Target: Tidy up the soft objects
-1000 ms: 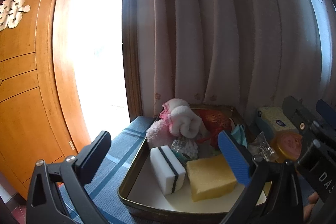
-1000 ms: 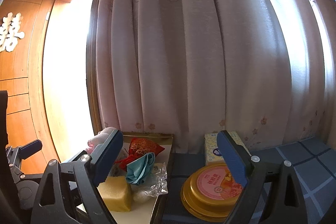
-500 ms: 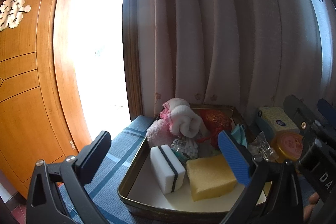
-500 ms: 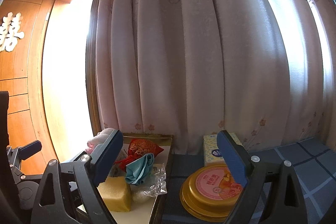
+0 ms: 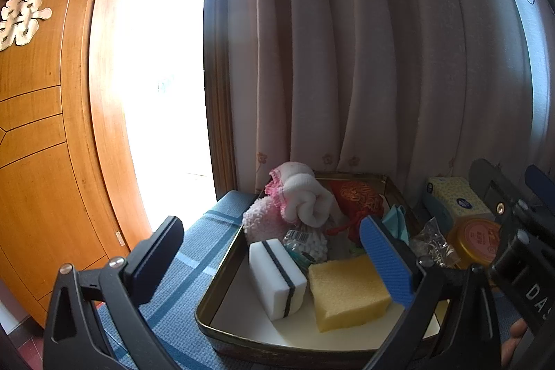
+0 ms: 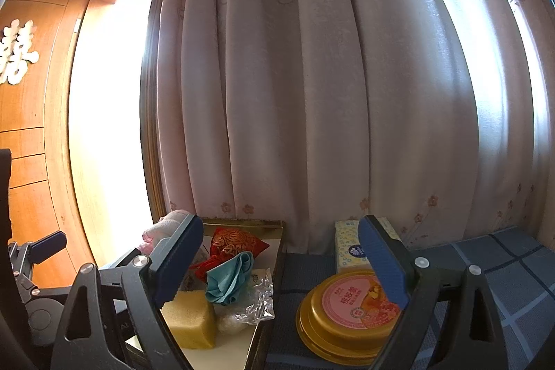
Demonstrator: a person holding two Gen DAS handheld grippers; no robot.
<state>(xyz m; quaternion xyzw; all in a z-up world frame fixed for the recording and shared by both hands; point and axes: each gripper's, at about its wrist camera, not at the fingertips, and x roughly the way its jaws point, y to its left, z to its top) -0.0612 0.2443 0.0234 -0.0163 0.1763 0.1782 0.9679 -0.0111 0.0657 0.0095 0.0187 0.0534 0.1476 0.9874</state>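
Note:
A gold-rimmed tray [image 5: 222, 286] [image 6: 274, 262] holds the soft things: a yellow sponge [image 5: 347, 293] [image 6: 189, 318], a white sponge with a dark stripe [image 5: 277, 280], a rolled white and pink towel [image 5: 305, 196], a fluffy pink cloth [image 5: 258, 224], a red embroidered pouch [image 5: 357, 196] [image 6: 236, 243], a teal cloth [image 6: 230, 276] and a clear plastic bag [image 6: 253, 300]. My left gripper [image 5: 274, 269] hovers open over the tray's near end. My right gripper [image 6: 281, 269] stands open above the tray's right edge. Neither holds anything.
A round gold tin with a pink lid [image 6: 347, 311] [image 5: 475, 238] sits right of the tray on the blue checked cloth [image 6: 503, 266]. A yellow tissue pack [image 6: 350, 245] [image 5: 454, 196] lies behind it. Curtains [image 6: 295, 92] hang close behind; a wooden door [image 5: 38, 144] stands at left.

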